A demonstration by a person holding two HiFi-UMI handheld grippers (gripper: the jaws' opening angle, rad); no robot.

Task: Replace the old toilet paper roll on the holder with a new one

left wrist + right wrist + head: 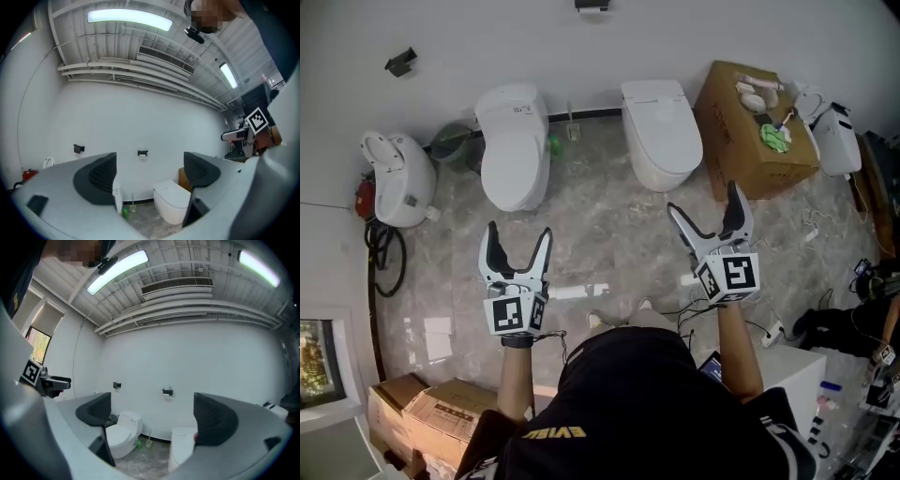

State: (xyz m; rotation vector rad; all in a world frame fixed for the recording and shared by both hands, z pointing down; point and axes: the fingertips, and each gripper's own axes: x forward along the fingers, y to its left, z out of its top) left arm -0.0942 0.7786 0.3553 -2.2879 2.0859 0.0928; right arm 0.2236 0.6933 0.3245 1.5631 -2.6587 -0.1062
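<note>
Held empty with jaws spread wide, the left gripper (519, 231) and the right gripper (703, 199) both point level toward the small black wall-mounted toilet paper holder (592, 5), well apart ahead on the far white wall (694, 33), seemingly slightly nearer the left.

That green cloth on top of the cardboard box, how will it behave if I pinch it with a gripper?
The green cloth lies crumpled on the cardboard box, so it is probably floppy and would sag from a pinch. It looks small and thin, so likely light. Bunched, not round, it should not roll.
</note>
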